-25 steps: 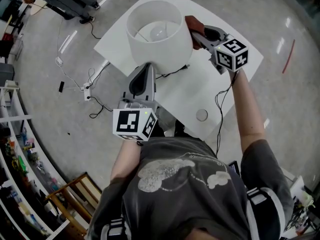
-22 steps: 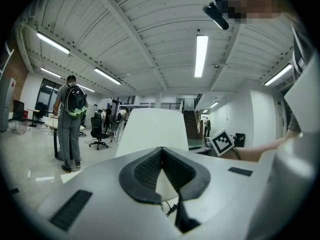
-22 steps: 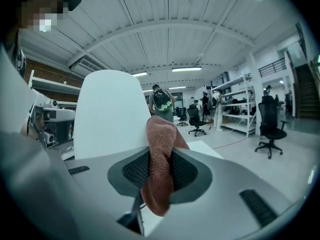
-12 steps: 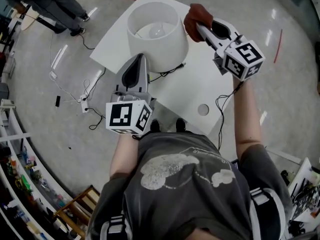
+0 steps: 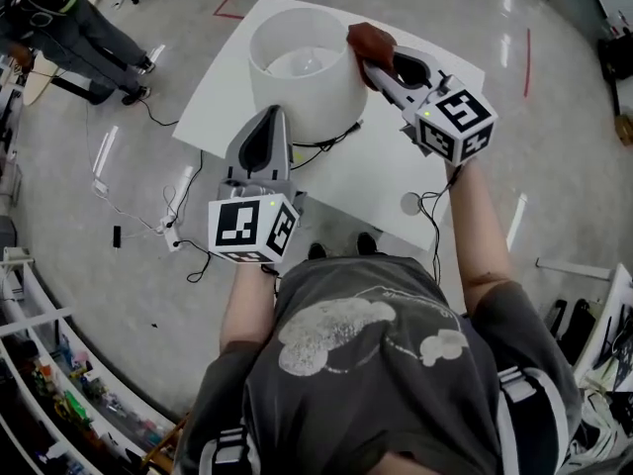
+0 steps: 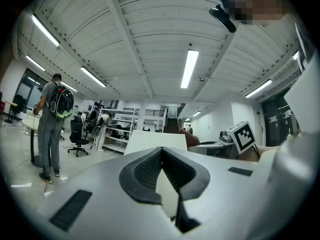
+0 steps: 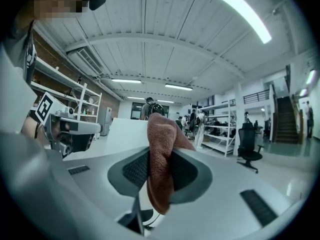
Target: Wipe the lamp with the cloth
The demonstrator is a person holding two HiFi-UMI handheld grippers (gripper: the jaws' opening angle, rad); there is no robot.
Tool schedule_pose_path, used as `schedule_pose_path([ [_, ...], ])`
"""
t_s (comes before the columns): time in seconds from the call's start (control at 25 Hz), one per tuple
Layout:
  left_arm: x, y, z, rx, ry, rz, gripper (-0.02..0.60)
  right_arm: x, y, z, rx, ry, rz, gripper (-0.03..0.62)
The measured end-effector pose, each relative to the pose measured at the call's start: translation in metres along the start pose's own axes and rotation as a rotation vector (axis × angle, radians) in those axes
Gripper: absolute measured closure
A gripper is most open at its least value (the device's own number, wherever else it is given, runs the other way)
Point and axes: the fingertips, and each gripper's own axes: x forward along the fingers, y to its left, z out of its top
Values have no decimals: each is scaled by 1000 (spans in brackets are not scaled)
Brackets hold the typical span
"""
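The white table lamp with a wide cylindrical fabric shade (image 5: 302,67) stands on the white rectangular tabletop (image 5: 386,171), towards its far side. A black power cord (image 5: 318,147) trails from under the lamp across the table.

The right gripper (image 5: 374,59) has its jaws clamped on the rust-brown terry cloth (image 5: 371,40). In the right gripper view the cloth (image 7: 160,159) is pinched upright between the dark pads, with a bunch standing above the tips and a fold hanging below. Seen from the head camera, the bunched cloth sits at the shade's upper rim on the person's right side, just beside the outer wall. Whether it actually touches the fabric cannot be told.

The left gripper (image 5: 269,117) points at the near side of the shade, low down. Its jaws are closed tip to tip with nothing between them (image 6: 162,149), and the white shade (image 6: 150,139) fills the view just beyond them. Contact is not clear there either.

A small round disc (image 5: 411,203) lies on the table near the right forearm.
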Motion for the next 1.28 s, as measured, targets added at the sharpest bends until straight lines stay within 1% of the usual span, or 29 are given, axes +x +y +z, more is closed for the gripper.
schedule_pose_path([
  [0.16,-5,17,-12,-16,25,-14,574,8,9,-36,69,41,-43,502],
  [0.4,-8,20,-25,-11,60,-59,574,-7,19,-91,178,111,-117,502],
  [0.52,-6,19,-33,-27,77,-94,574,-11,20,-108,205,150,-145,502],
  [0.64,-5,18,-38,-37,90,-132,574,-15,20,-112,204,175,-177,502],
  [0.72,-5,15,-34,-35,84,-160,574,-20,21,-106,195,177,-199,502],
  [0.8,-6,14,-27,-31,72,-185,574,-28,22,-91,187,159,-221,502],
  [0.88,-6,13,-20,-31,57,-211,574,-35,25,-66,170,120,-244,502],
  [1.0,-5,11,-9,-28,34,-255,574,-40,32,-22,110,62,-270,502],
  [1.16,-1,8,-5,-26,24,-294,574,-35,45,26,38,-11,-264,502],
  [1.28,-1,1,-7,-23,29,-295,574,-31,53,36,18,-33,-240,502],
])
